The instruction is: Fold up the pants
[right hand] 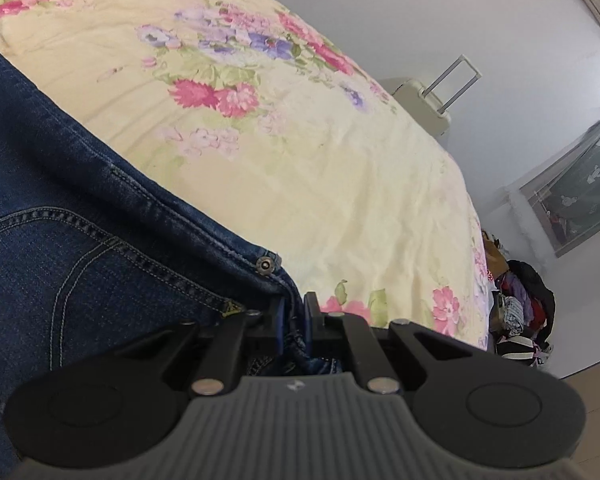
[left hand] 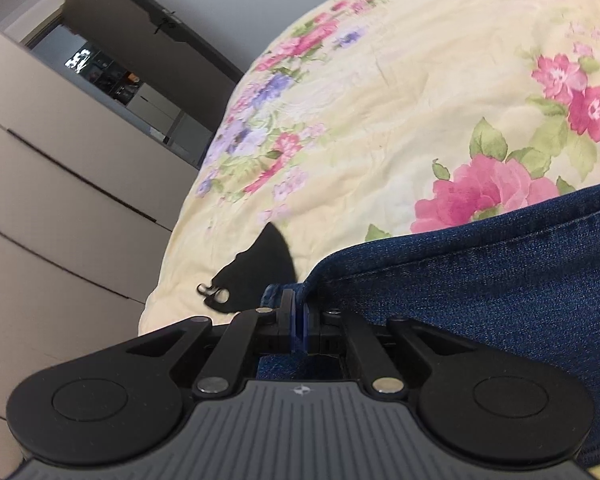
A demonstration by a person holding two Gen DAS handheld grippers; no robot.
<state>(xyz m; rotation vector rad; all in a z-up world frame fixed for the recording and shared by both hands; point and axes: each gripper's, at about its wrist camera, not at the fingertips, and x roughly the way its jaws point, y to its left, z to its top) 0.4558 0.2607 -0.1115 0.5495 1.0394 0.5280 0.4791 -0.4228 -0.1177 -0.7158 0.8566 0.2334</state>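
Dark blue denim pants (left hand: 480,280) lie on a bed with a yellow floral cover (left hand: 380,120). My left gripper (left hand: 298,314) is shut on a folded edge of the pants near the bed's left corner. In the right wrist view the pants (right hand: 80,220) show a back pocket and a metal button (right hand: 265,265). My right gripper (right hand: 294,312) is shut on the waistband just below that button. The cloth bunches between its jaws.
A black object with a metal clasp (left hand: 256,272) lies on the bed just beyond the left gripper. White drawers (left hand: 60,200) stand left of the bed. A suitcase (right hand: 424,108) and a pile of clothes (right hand: 516,320) sit beyond the bed's right side.
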